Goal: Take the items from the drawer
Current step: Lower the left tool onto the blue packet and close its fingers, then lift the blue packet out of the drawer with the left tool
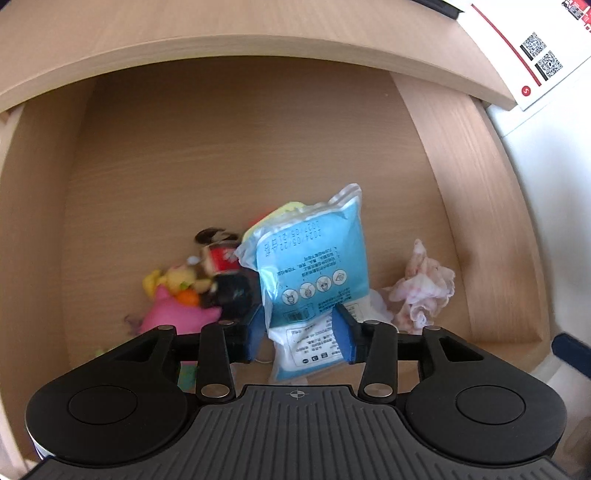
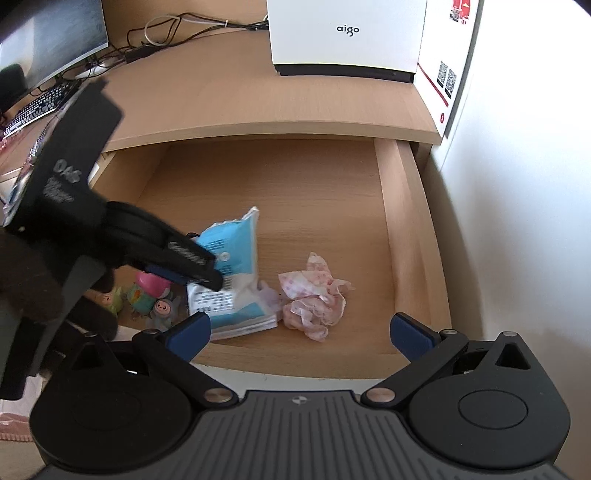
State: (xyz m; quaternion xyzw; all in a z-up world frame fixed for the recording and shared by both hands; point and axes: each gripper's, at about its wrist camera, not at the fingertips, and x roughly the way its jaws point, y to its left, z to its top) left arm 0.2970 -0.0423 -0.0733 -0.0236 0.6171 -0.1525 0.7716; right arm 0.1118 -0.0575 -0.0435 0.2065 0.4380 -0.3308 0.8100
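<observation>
Jaws of the left gripper [image 1: 301,332] are closed on the lower part of a blue-and-white packet [image 1: 314,266], which stands tilted, apparently part-lifted, inside the open drawer [image 2: 406,221], while the right gripper [image 2: 299,334] hangs at the drawer's front edge with jaws spread wide and empty. Judged progress: first item only gripped, nothing visibly out yet; a second flat packet [image 2: 236,314], crumpled pink cloth [image 2: 314,299] and small toys [image 1: 184,295] remain inside. Beyond lies a pale wood worktop [image 2: 221,85] carrying a white box [image 2: 347,37], cables [image 2: 166,33], a keyboard [image 2: 40,107], with a white wall [image 2: 517,184] at right.
</observation>
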